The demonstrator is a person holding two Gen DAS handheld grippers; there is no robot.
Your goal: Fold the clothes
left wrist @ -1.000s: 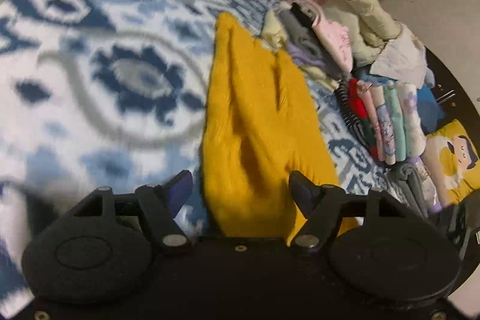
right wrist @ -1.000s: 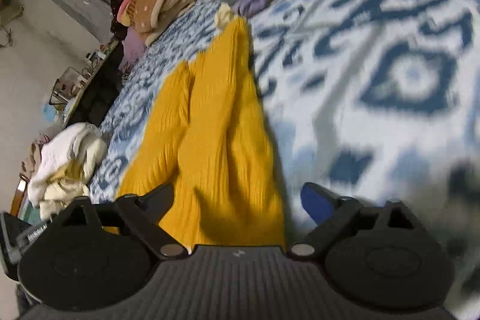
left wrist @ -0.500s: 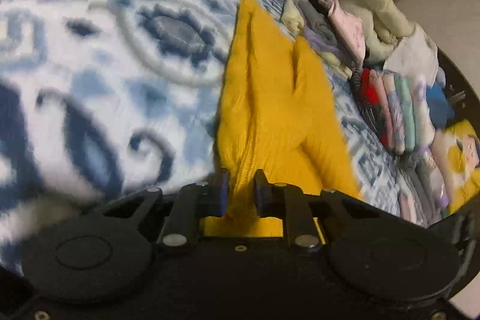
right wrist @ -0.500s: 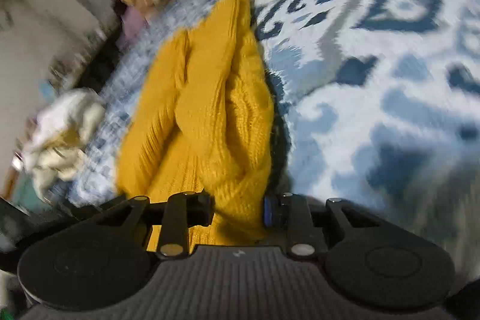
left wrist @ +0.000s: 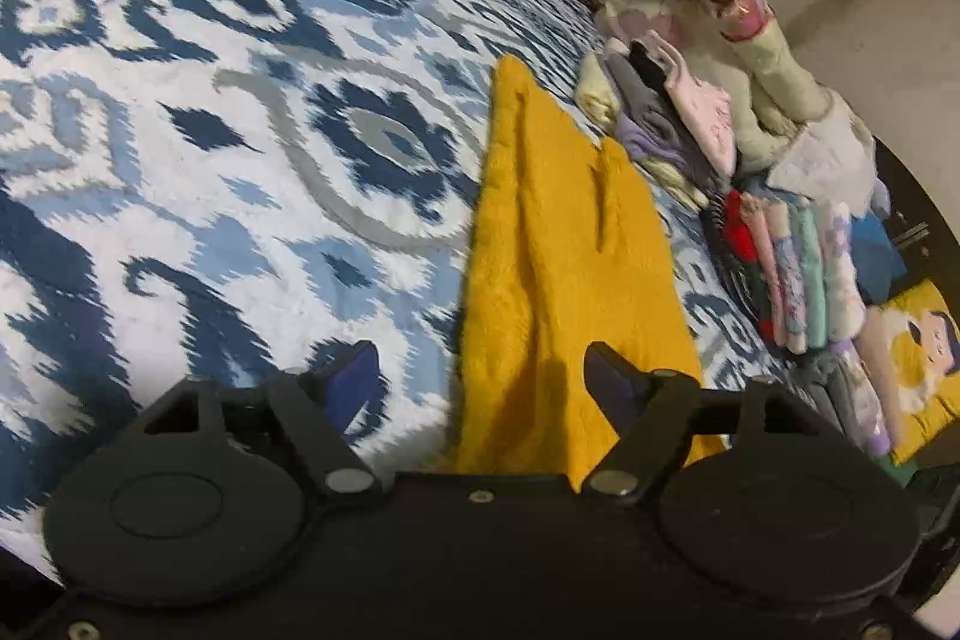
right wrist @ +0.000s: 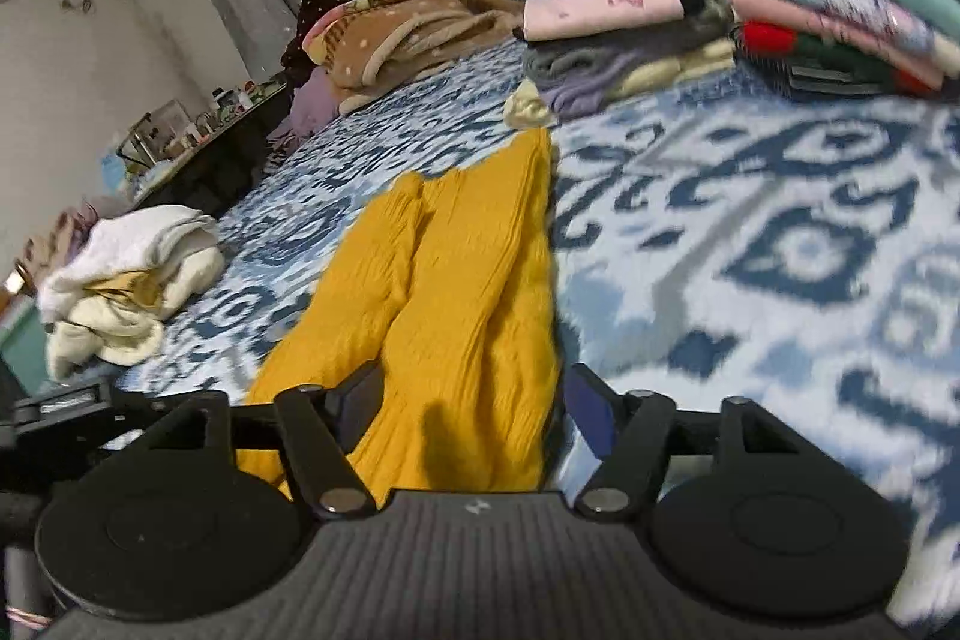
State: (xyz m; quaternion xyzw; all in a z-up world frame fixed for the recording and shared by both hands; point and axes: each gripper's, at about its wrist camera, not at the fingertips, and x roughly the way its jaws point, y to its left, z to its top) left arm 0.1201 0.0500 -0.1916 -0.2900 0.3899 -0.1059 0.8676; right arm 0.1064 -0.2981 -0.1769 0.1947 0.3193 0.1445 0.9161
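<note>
A mustard-yellow knitted garment [left wrist: 558,244] lies flat in a long narrow shape on the blue-and-white patterned bedspread [left wrist: 210,148]. My left gripper [left wrist: 486,382] is open, its fingers wide apart over the garment's near end, with nothing held. In the right wrist view the same yellow garment [right wrist: 456,280] stretches away from me, and my right gripper [right wrist: 468,400] is open too, straddling its near end. The cloth's nearest edge is hidden under both gripper bodies.
Stacks of folded clothes [left wrist: 798,268] and a loose pile of pale garments [left wrist: 720,64] line the bed's right side. A brown spotted blanket [right wrist: 408,34] lies at the far end. A cream bundle [right wrist: 120,274] sits left of the yellow garment.
Half a second ago both grippers were shut on the yellow garment's near end, lifting it bunched. Now both have opened and the garment lies flat again.
</note>
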